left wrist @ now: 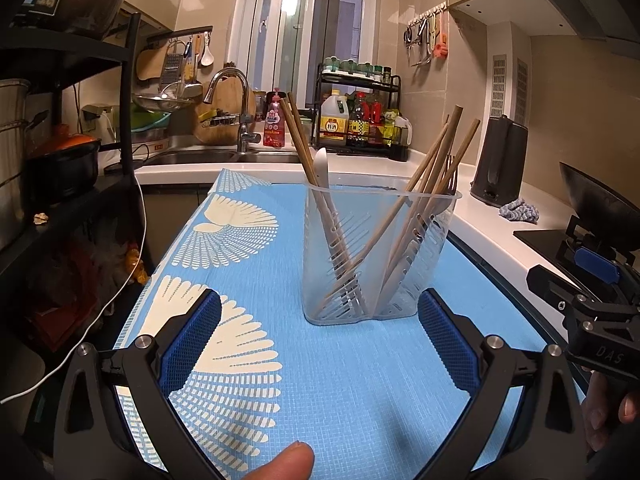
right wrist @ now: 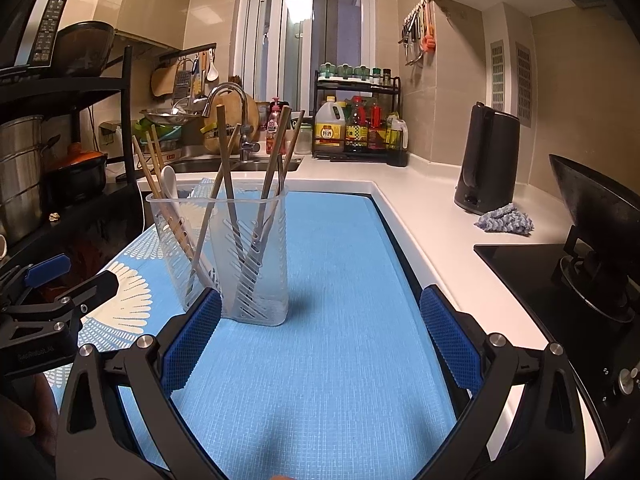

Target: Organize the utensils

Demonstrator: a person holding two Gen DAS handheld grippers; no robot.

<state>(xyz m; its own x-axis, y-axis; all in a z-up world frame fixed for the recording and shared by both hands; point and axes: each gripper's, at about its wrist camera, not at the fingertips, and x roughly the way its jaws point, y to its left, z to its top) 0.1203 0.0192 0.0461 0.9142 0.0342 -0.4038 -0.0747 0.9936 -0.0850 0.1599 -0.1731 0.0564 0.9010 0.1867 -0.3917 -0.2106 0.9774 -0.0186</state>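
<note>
Sorting looks finished: wooden chopsticks (left wrist: 308,152) and white spoon (left wrist: 322,168) upright in translucent slotted plastic holder (left wrist: 376,256). Left gripper (left wrist: 320,336) and right gripper (right wrist: 320,336) wide apart, empty (nothing loose on blue mat (right wrist: 340,272)). Next, probably just retreat.

Blue mat (left wrist: 352,392) w/ white fan pattern, clear slotted holder (left wrist: 376,256), tan chopsticks (left wrist: 300,136), white spoon (left wrist: 321,168).

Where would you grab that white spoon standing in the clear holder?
Probably by the white spoon at its rounded top end, coming down from above. That end pokes above the rim of the clear holder; the rest sits inside the slotted walls. Two chopsticks lean right beside it, so the fingers should straddle only the spoon.
</note>
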